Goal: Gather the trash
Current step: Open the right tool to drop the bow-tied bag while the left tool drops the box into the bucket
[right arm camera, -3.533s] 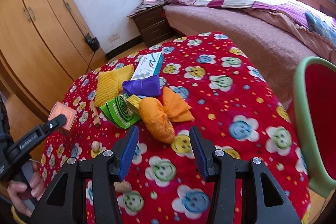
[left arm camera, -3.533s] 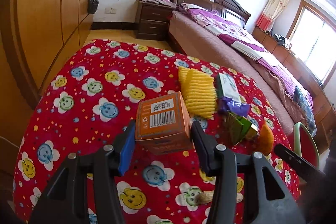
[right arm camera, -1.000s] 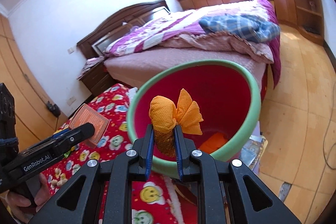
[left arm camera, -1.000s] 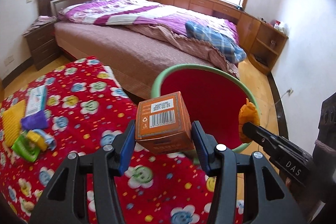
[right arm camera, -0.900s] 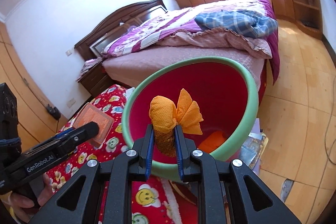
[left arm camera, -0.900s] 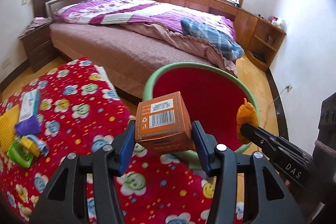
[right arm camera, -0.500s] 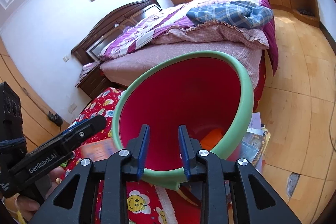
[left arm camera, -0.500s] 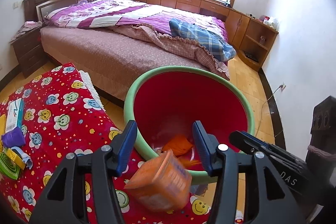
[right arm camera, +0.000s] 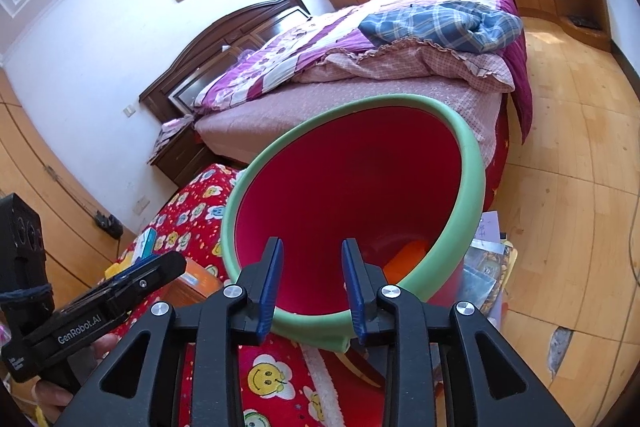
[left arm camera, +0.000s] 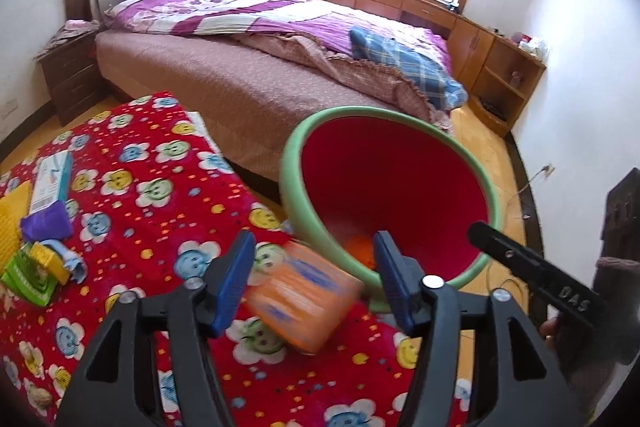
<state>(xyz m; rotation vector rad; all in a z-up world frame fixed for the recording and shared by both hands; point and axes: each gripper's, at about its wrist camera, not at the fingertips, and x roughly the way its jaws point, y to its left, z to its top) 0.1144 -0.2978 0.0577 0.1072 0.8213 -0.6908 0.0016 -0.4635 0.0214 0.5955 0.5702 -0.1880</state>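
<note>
Drop step. My left gripper fingers are opening; the orange carton, blurred, sits loose between them over the red flowered bench cloth, near side of the green-rimmed red bin, not inside. Right gripper partly open, empty. Next: re-grab that boxy cardboard, carry further over the rim.

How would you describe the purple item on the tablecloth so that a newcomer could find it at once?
Start at the red smiley-flower tablecloth. In its left-hand clutter, the purple pouch lies just below the white and teal box. It is the only purple piece there.
</note>
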